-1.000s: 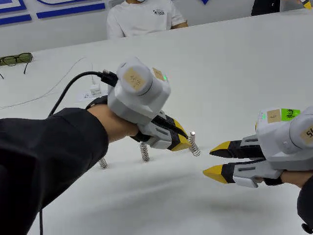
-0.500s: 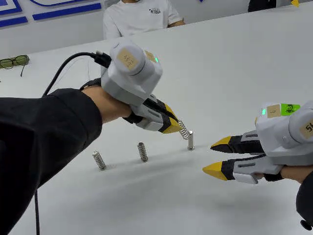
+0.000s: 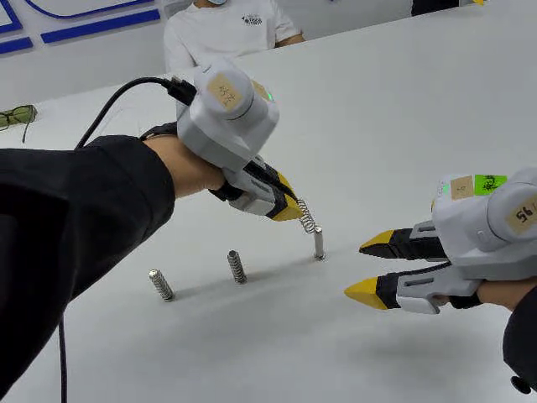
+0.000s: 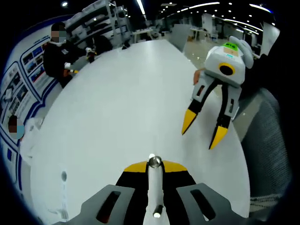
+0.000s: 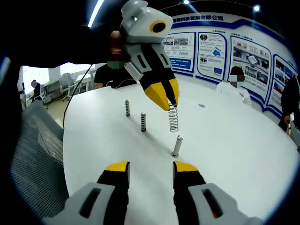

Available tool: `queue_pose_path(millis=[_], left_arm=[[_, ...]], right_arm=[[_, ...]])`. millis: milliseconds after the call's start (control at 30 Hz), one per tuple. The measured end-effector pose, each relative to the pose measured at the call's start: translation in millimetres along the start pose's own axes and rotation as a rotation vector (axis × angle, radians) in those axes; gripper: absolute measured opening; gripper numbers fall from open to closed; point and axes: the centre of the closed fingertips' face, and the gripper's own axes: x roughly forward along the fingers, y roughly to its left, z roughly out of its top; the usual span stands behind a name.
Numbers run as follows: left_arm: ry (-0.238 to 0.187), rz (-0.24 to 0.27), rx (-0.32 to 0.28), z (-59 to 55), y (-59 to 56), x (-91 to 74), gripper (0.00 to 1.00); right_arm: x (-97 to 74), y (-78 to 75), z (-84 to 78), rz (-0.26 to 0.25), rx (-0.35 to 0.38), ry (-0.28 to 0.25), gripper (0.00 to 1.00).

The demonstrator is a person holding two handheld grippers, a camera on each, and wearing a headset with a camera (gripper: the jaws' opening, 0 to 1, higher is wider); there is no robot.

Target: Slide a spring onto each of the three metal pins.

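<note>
My left gripper is shut on the top of a small metal spring, which hangs tilted just above and left of a bare metal pin. In the right gripper view the spring dangles above that upright pin. Two other pins stand to the left, each wearing a spring. My right gripper is open and holds nothing, a short way right of the bare pin. In the left gripper view the shut gripper holds the spring end-on, with the right gripper beyond.
The white table stretches far around the pins. A person in a white shirt sits at its far edge. Glasses lie at the far left. A black cable trails from the left gripper.
The left gripper has lifted the spring from low beside the right-hand pin to just above its top. The right gripper has stayed about where it was, still open.
</note>
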Motion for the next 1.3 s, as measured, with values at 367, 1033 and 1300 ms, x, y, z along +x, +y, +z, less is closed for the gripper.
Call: queue_pose_path(millis=[367,1033,1300], left_arm=[[0.032,-0.012,0.007,-3.3,6.0,5.5,0.09],[0.099,-0.05,0.059,5.5,6.0,18.0,0.09],[0.14,-0.066,0.079,9.0,4.2,23.0,0.09]], right_arm=[[-1.5,-7.3,1.6,-0.021,0.055,-0.033,0.55],[-6.0,-15.3,2.1,-0.038,0.145,-0.078,0.8],[-7.9,-15.8,4.5,-0.038,0.146,-0.093,0.79]])
